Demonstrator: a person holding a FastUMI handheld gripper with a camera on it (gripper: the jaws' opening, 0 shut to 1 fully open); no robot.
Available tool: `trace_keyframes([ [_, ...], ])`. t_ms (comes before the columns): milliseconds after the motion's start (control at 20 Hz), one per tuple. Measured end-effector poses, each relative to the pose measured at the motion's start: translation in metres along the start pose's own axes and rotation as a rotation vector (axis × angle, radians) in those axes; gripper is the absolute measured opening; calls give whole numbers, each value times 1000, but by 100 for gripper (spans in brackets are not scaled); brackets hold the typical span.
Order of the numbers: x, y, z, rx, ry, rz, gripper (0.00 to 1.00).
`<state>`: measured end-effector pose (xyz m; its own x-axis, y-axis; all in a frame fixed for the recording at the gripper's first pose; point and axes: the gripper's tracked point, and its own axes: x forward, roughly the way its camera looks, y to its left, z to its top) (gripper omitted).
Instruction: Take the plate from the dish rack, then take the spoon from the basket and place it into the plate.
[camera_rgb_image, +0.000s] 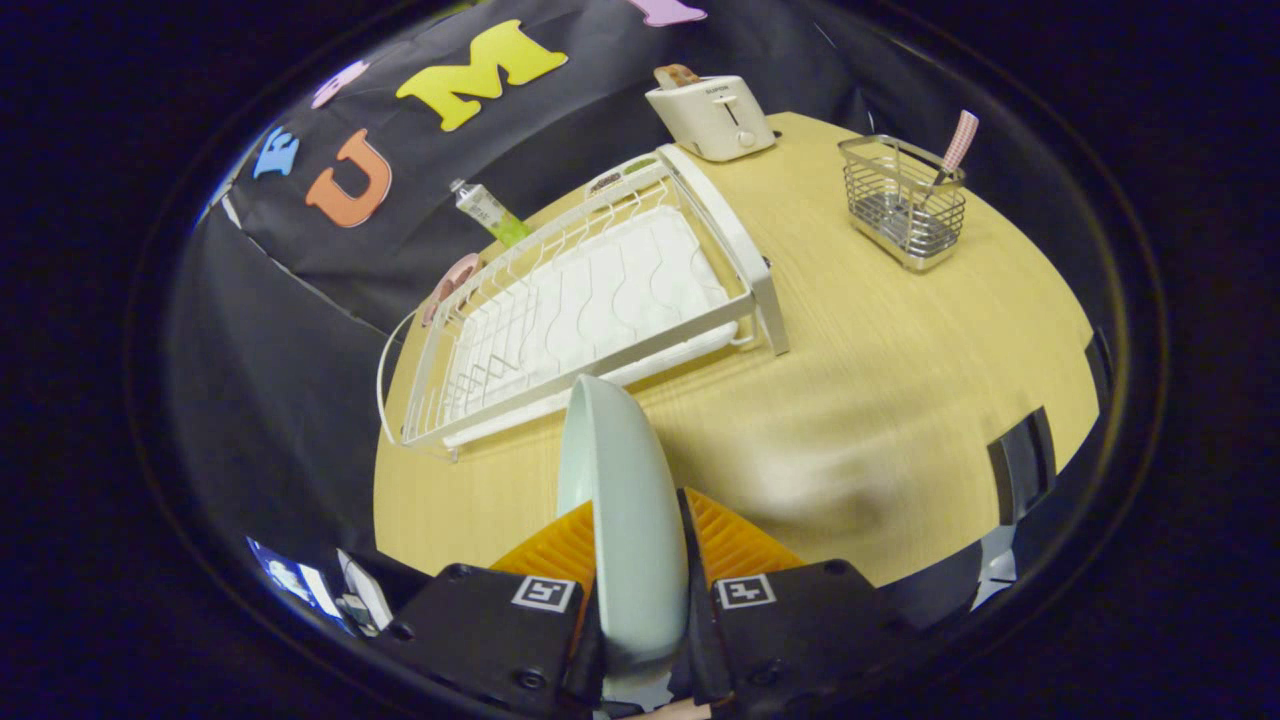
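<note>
- Plate held edge-on, tongs clamped on both faces, above the bench.
- Looks stiff, glazed, slippery, breakable: grip deep past the rim.

a round table with a pale wood-grain top carries everything. a white wire dish rack on a white drain tray sits toward its left side, reaching from the near left to the far middle. a cream two-slot toaster stands at the far edge, just beyond the rack's far end. a silver wire basket stands at the far right, well apart from the rack. behind the rack lie a green-and-white tube and a pinkish object.
</note>
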<state>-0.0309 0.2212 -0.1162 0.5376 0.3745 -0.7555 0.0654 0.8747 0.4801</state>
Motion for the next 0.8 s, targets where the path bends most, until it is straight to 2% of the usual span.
trace_keyframes([
  [100, 4, -5, -1, 33, 15, 16, 36],
  [250, 5, -11, 2, 54, 12, 23, 41],
  [400, 6, -14, 12, 34, -14, 25, 56],
  [500, 11, -12, 13, 33, -15, 44, 59],
  [800, 4, -7, 19, -91, -74, 68, 66],
])
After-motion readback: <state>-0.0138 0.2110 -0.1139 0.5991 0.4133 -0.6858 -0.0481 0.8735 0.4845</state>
